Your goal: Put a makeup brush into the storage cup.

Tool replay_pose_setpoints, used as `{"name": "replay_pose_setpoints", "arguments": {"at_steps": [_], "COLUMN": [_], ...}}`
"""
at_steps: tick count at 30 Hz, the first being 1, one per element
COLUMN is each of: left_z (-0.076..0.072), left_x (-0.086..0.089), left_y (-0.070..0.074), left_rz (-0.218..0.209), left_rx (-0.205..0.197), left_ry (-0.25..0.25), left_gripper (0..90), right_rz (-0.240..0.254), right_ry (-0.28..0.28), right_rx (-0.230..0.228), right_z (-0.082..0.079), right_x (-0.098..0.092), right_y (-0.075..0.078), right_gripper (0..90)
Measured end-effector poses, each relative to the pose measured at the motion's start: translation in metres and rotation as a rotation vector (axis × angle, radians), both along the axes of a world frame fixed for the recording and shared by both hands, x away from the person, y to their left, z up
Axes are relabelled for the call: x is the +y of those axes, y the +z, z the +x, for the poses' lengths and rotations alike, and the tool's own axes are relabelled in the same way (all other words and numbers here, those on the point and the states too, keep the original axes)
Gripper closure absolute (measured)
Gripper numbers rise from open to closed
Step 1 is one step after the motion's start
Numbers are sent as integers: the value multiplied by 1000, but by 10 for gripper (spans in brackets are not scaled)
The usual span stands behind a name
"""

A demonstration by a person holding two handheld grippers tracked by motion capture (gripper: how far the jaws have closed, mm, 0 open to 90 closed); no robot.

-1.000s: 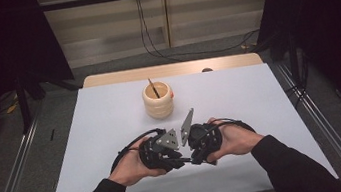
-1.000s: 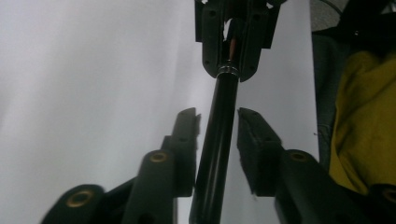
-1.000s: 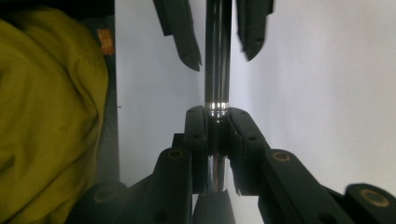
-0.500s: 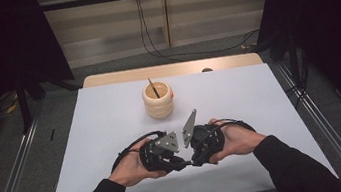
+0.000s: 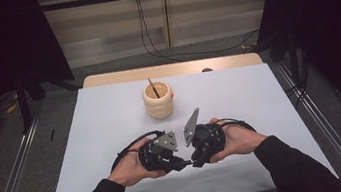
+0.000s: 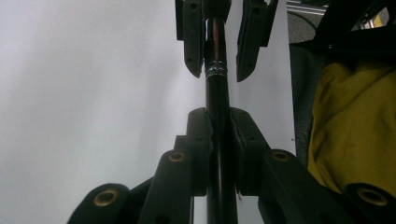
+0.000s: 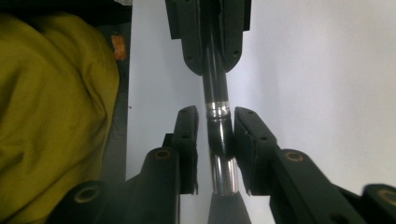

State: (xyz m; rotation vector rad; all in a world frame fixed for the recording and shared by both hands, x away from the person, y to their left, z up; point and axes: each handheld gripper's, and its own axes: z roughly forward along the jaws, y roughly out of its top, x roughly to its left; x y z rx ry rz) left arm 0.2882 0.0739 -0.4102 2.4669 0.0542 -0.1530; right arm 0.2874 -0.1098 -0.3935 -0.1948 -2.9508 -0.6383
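Item: pen (image 6: 217, 116), black with a silver ring, held above the near middle of the table (image 5: 88, 138).
Long axis: left to right, running from one gripper straight into the other.
Left gripper (image 5: 175, 165): clenched on the pen's barrel.
Right gripper (image 5: 194, 163): jaws just been opening; pads stand off both sides, pen between them, ungripped.
Nearer hand: left, sole holder.
Far off: cup (image 5: 158, 99) with a stick.

bare white table (image 5: 272, 112) either side of the hands, wooden cup (image 5: 158, 100) standing beyond them
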Motion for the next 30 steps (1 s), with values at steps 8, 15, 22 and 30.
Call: {"name": "replay_pose_setpoints", "arguments": {"at_steps": [8, 15, 22, 30], "left_z": [1, 3, 2, -3], "left_x": [6, 12, 18, 26], "left_y": [-3, -3, -3, -5], "left_rz": [-26, -58, -95, -147], "left_rx": [-11, 2, 9, 22], "left_ry": [48, 73, 111, 156], "left_gripper": [794, 794, 794, 794], "right_rz": [36, 92, 189, 254], "right_ry": [-43, -105, -181, -233], "right_rx": [8, -11, -37, -40], "right_z": [1, 4, 7, 4], "right_x": [-5, -11, -24, -35], "right_y": [0, -1, 1, -3], "right_gripper": [501, 317, 170, 107]}}
